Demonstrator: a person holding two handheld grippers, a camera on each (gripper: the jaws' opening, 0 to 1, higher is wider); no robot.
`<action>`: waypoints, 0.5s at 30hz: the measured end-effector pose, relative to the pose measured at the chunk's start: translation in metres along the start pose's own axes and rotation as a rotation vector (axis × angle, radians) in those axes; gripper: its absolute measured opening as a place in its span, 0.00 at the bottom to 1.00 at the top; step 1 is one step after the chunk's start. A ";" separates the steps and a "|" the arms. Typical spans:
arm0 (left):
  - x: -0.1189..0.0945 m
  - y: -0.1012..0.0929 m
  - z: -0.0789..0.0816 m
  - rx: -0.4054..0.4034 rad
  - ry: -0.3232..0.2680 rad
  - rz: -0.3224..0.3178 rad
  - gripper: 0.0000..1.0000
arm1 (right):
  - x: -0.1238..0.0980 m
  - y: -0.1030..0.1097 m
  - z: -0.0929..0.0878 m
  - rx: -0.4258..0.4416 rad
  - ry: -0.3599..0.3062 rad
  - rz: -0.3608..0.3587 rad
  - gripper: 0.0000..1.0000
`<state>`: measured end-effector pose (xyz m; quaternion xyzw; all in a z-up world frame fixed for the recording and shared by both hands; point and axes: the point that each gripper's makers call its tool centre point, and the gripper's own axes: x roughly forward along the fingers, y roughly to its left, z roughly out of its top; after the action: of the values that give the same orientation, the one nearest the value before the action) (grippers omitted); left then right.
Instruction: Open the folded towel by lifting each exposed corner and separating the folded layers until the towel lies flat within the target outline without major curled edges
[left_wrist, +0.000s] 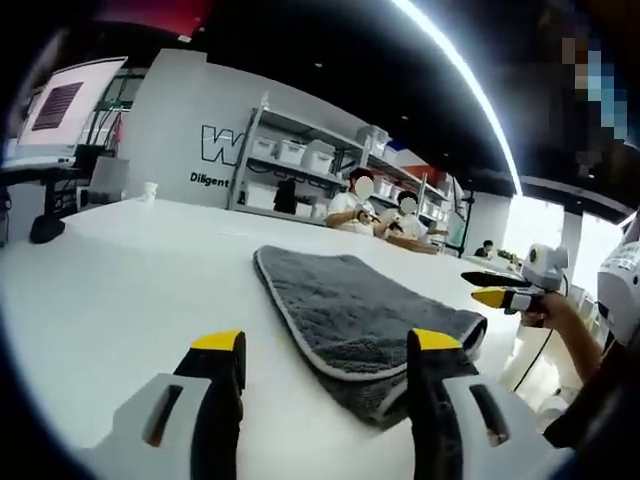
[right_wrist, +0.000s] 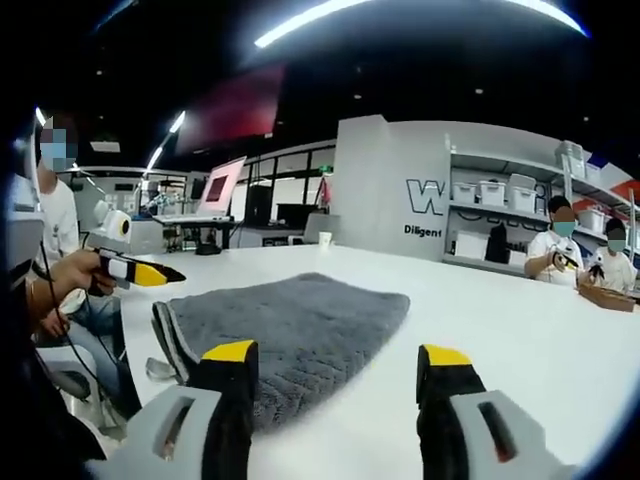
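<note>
We hold both the left gripper (left_wrist: 325, 352) and right gripper (right_wrist: 338, 364) with jaws wide apart, gripping nothing, above the folded grey towel (left_wrist: 350, 310) on the white surface (left_wrist: 120, 290).

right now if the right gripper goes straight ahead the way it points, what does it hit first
Most likely the folded grey towel. The right gripper is open, with the towel's near edge just ahead, mostly before its left jaw. Depth is hard to judge, so it might meet the white table first.

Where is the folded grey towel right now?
The grey towel lies folded on the white table, just ahead of the open left claw, toward its right tip; in the right gripper view it sits ahead-left.
</note>
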<state>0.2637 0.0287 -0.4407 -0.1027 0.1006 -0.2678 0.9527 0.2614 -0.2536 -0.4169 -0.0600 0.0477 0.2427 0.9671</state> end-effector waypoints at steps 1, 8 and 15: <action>0.001 0.000 -0.002 0.013 0.012 0.004 0.72 | 0.000 0.000 -0.001 0.001 0.004 -0.004 0.70; 0.002 0.003 -0.005 0.014 0.026 0.014 0.85 | -0.002 -0.003 -0.004 0.005 0.017 -0.024 0.79; 0.004 0.004 -0.003 0.008 0.016 0.029 0.91 | -0.002 -0.007 -0.003 -0.003 0.017 -0.042 0.99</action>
<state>0.2683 0.0294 -0.4448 -0.0954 0.1087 -0.2550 0.9561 0.2627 -0.2609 -0.4188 -0.0645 0.0544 0.2221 0.9714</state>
